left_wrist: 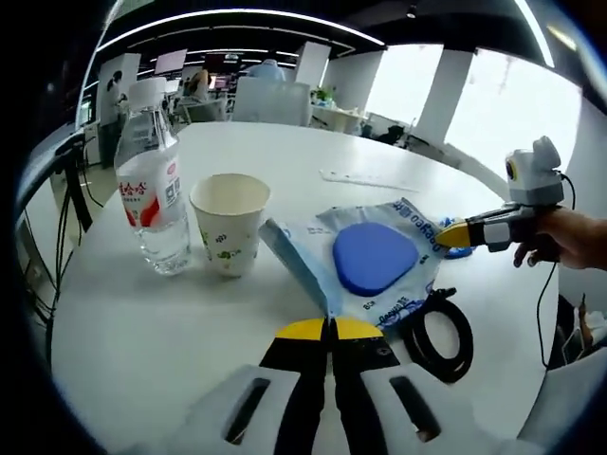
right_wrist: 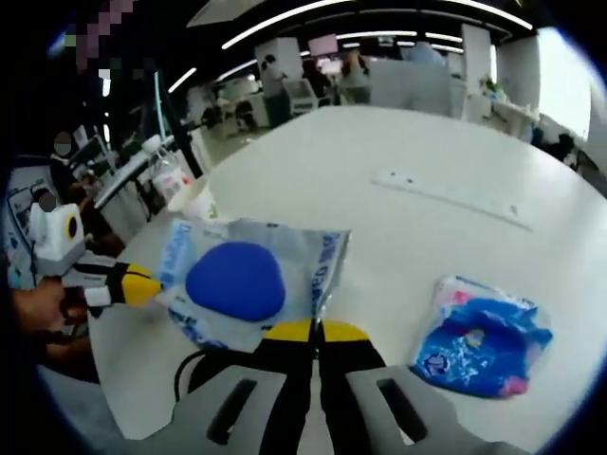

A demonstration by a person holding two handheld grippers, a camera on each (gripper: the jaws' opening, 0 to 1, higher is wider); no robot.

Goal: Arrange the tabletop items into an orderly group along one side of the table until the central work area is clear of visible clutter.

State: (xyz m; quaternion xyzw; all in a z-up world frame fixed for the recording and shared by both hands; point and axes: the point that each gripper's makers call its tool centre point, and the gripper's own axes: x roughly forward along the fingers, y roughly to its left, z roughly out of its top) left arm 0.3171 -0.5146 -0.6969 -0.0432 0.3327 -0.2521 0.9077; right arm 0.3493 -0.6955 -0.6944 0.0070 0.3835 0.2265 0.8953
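Note:
A clear printed plastic bag [left_wrist: 398,256] with a blue rounded pad [left_wrist: 373,258] inside lies near the table's middle. My left gripper [left_wrist: 330,329] is shut on the bag's near edge. My right gripper [left_wrist: 457,233], held by a hand, comes in from the right and pinches the bag's far side. In the right gripper view the bag [right_wrist: 313,251] and blue pad [right_wrist: 236,280] sit just ahead of my right gripper [right_wrist: 315,330], which is shut on the bag's corner. My left gripper [right_wrist: 133,284] grips its left edge.
A water bottle [left_wrist: 152,190] and a paper cup [left_wrist: 230,223] stand together on the white round table [left_wrist: 142,322]. A black cable loop [left_wrist: 438,332] lies beside the bag. A blue packet [right_wrist: 484,346] and a clear ruler [right_wrist: 455,199] lie farther off. Office desks and people are beyond.

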